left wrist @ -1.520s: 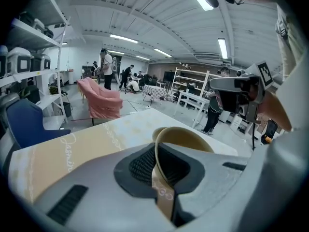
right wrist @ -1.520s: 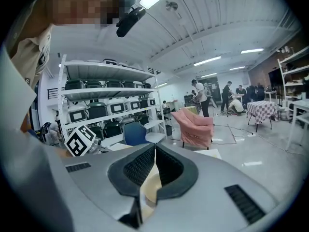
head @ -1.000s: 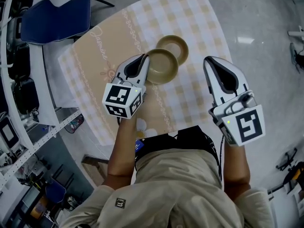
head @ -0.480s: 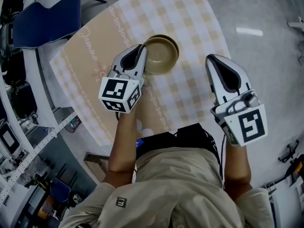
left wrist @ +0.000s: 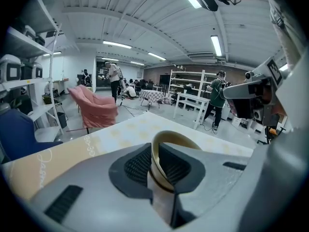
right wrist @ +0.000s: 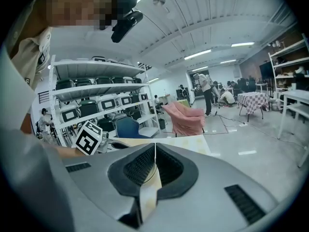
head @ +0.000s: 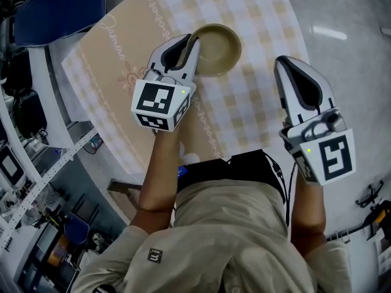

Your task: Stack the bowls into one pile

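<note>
An olive-tan bowl (head: 219, 40) sits over the checked tablecloth (head: 256, 84) toward the table's far side. My left gripper (head: 191, 43) is shut on its near-left rim. In the left gripper view the bowl's rim (left wrist: 176, 138) stands between the black pads (left wrist: 137, 164). Only one bowl outline shows in the head view, so I cannot make out a second bowl under it. My right gripper (head: 293, 72) hangs over the table's right edge, well right of the bowl. Its jaws are shut with nothing between them (right wrist: 154, 166).
A blue chair (head: 55, 14) stands off the table's far-left corner. Shelving with equipment (head: 24, 133) runs along the left side. The table's right edge gives onto grey floor (head: 348, 54). The person's torso covers the near edge.
My left gripper has carried the bowl away from me and to the right, over the second bowl, which no longer shows apart. The right gripper has barely moved.
</note>
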Demonstrator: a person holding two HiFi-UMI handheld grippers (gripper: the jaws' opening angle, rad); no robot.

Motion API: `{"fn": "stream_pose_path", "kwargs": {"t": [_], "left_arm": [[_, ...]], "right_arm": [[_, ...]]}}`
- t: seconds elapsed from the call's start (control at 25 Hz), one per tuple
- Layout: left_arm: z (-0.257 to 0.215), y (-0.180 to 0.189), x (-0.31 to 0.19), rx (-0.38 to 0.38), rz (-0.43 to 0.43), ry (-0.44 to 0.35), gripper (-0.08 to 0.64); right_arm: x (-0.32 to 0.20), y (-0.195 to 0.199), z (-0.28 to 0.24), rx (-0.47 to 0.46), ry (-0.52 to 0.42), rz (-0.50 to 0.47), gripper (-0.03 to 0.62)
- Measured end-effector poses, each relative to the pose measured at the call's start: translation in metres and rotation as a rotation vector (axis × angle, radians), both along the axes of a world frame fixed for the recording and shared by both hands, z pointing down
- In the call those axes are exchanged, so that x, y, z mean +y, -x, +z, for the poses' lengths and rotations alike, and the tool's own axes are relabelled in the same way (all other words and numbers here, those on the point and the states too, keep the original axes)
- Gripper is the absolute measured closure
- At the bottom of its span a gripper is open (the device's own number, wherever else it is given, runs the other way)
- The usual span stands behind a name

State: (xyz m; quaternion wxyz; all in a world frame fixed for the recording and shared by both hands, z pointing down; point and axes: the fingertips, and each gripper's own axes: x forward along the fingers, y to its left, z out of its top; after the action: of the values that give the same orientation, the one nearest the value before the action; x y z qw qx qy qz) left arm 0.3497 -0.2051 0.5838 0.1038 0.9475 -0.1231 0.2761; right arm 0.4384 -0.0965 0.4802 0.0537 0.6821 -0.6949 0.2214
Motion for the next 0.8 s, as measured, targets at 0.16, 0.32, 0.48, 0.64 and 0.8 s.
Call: {"fn": "stream_pose_path", "kwargs": {"t": [0.16, 0.32, 0.48, 0.64, 0.8], "left_arm": [[0.000, 0.004, 0.004, -0.015, 0.014, -0.030, 0.518], [-0.002, 0.009, 0.011, -0.026, 0.030, -0.039, 0.492], [-0.008, 0.019, 0.015, -0.032, 0.021, -0.056, 0.468], [-0.022, 0.029, 0.019, -0.026, 0.011, -0.077, 0.463], [-0.041, 0.039, 0.019, -0.015, -0.005, -0.103, 0.463]], "right_arm": [[0.000, 0.006, -0.001, 0.001, -0.006, -0.024, 0.588], [0.002, 0.014, -0.006, 0.004, -0.012, -0.046, 0.588], [0.004, 0.023, -0.016, 0.006, -0.030, -0.068, 0.588], [0.008, 0.033, -0.027, 0.010, -0.044, -0.086, 0.588], [0.011, 0.045, -0.037, 0.013, -0.062, -0.108, 0.588]]}}
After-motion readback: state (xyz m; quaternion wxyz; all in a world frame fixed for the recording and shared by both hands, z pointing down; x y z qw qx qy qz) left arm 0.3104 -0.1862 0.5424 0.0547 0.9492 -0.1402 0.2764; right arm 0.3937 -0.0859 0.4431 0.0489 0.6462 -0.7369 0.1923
